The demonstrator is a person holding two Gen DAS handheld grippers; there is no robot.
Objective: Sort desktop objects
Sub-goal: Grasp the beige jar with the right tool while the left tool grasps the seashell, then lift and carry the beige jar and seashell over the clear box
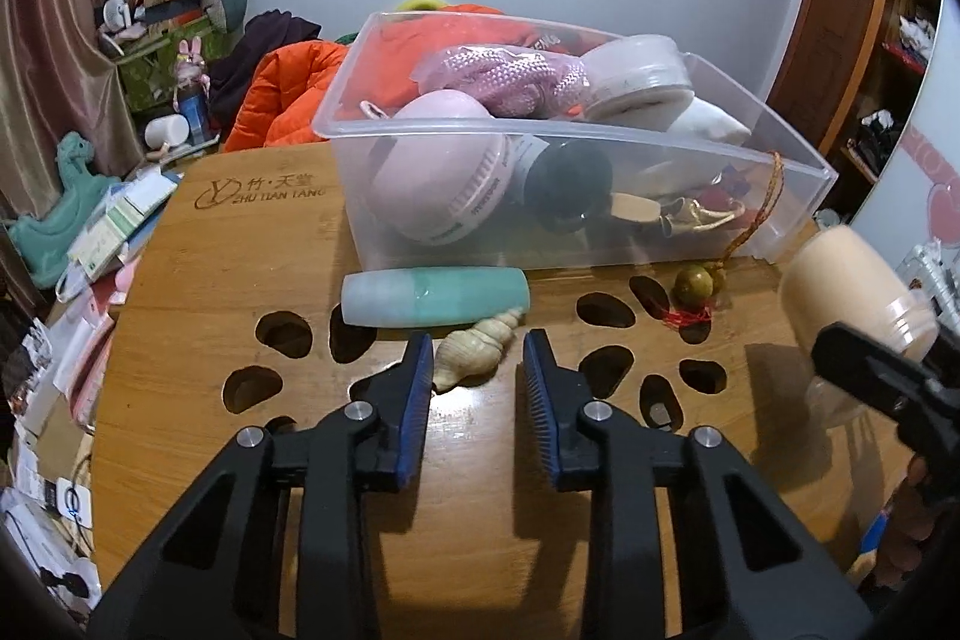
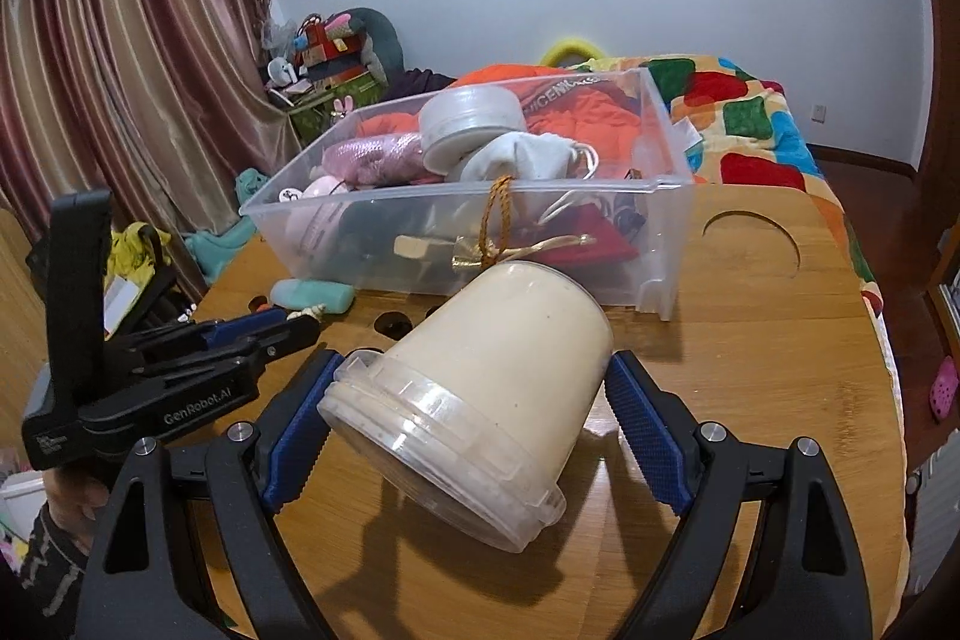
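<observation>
- The cream jar [image 2: 480,400] sits tilted between my right gripper [image 2: 474,424] fingers, clear lid end toward the camera and low, base pointing up toward the bin; both blue pads press its sides, so I have it clamped and lifted off the tabletop [image 2: 780,340], its shadow falling below it.
- From the left wrist view the same cream jar [image 1: 852,292] hangs at the far right, above the wood, with the black finger of my right gripper across its lid end.
- My left gripper [image 1: 477,358] is spread wide and grips nothing; its blue pads flank the near end of a pale spiral seashell [image 1: 474,349] lying on the tabletop [image 1: 210,280].
- Just beyond the seashell lies a teal bottle [image 1: 435,295] on its side, parallel to the bin's front wall.
- To the right of those, a brown bead with red thread [image 1: 694,285] rests on the wood, its orange cord running up over the bin's rim.
- The clear plastic bin [image 1: 798,196] stands at the back of the tabletop, already heaped: a pink round case, a pink mesh bag, a white round tub, white cloth, a dark ball.
- Dark oval cut-outs pierce the wood around the loose things.
- Behind the bin lies an orange jacket [image 1: 282,100]; curtains [image 2: 120,70] hang at the left, and a bed with a patchwork quilt [image 2: 750,118] is at the right.
</observation>
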